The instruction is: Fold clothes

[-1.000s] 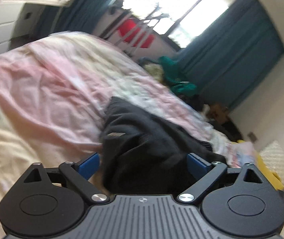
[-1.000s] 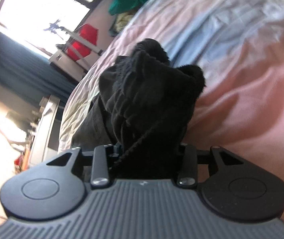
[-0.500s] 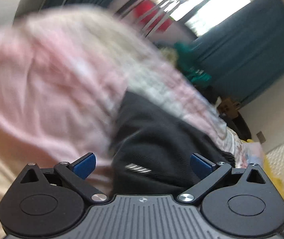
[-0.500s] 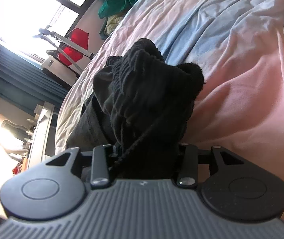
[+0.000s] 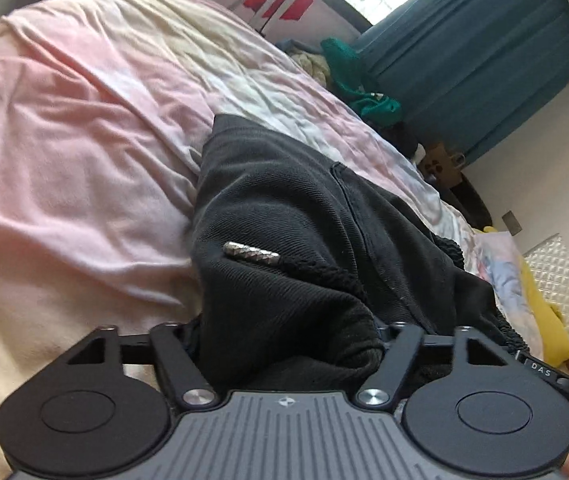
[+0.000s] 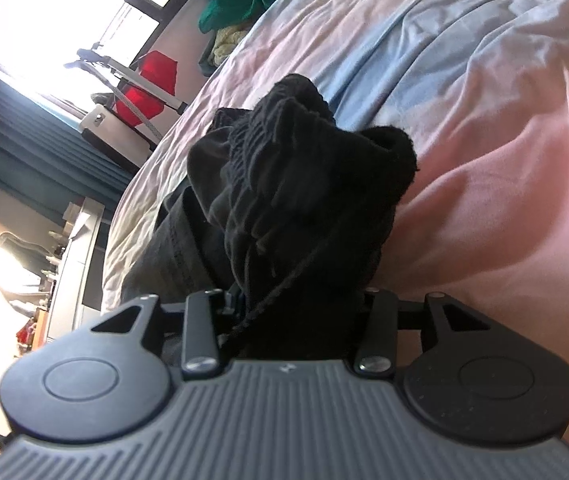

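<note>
A black garment (image 5: 304, 216) with a drawstring ending in a metal tip (image 5: 251, 253) lies on a pink and white bedspread (image 5: 84, 132). My left gripper (image 5: 288, 340) is shut on a bunched edge of the garment; its fingertips are hidden in the cloth. In the right wrist view the same black garment (image 6: 304, 184) rises in a gathered ribbed bunch from my right gripper (image 6: 296, 312), which is shut on it, with the drawstring hanging across it.
The bedspread (image 6: 484, 120) stretches all around. Beyond the bed stand a drying rack with red cloth (image 6: 144, 88), teal curtains (image 5: 476, 56), a pile of green clothes (image 5: 356, 80) and a white dresser (image 6: 72, 264). A yellow item (image 5: 544, 308) lies at the bed's right edge.
My left gripper was open with blue pads showing beside the garment; now it has closed on the garment's edge. The right gripper keeps its hold and has barely moved.
</note>
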Motion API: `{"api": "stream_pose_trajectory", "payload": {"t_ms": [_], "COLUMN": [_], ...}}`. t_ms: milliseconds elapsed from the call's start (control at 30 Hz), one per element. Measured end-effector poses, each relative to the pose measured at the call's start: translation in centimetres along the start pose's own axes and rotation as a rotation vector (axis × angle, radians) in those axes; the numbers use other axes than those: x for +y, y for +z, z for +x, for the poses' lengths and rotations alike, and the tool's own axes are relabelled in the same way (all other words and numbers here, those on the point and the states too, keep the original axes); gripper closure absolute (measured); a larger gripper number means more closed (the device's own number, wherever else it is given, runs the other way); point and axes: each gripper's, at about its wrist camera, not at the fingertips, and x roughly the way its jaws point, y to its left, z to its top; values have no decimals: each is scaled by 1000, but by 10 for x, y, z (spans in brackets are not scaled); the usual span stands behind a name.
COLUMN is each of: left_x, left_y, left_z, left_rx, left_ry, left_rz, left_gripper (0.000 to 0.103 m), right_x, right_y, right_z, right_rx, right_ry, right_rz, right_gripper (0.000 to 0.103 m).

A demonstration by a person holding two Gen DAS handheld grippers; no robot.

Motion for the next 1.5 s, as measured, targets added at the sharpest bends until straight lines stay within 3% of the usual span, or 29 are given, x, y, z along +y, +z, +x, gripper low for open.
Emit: {"api": "stream_pose_trajectory", "payload": {"t_ms": [200,567,800,1033,1333,1500], "left_x": [-29,-94,-175,-274,-387,-416], "left_y": [-13,-44,-29,-2,27,19], "left_z": [-38,-128,-141,-63,157,267], "left_rx": [-103,-171,-192,-148,-69,-24], "left_ry": [36,34,6,-70,-226,-288], "left_rz": [57,60,112,163,210,303], "left_gripper": [56,60,61,61,61,60], "right_x": [11,4,-6,-31,-98,-156], "right_y": [-3,-21,8,100,259,295], "right_z": [-15,-95,-148,-174,-137,-97], "right_rx": [-28,-11,-12,-118,-319,-454], "right_ry": [10,82,127,113,-1,-51], "right_rz": [-32,-7,8,55,66,46], "right_gripper": [67,70,70,70,70,70]}}
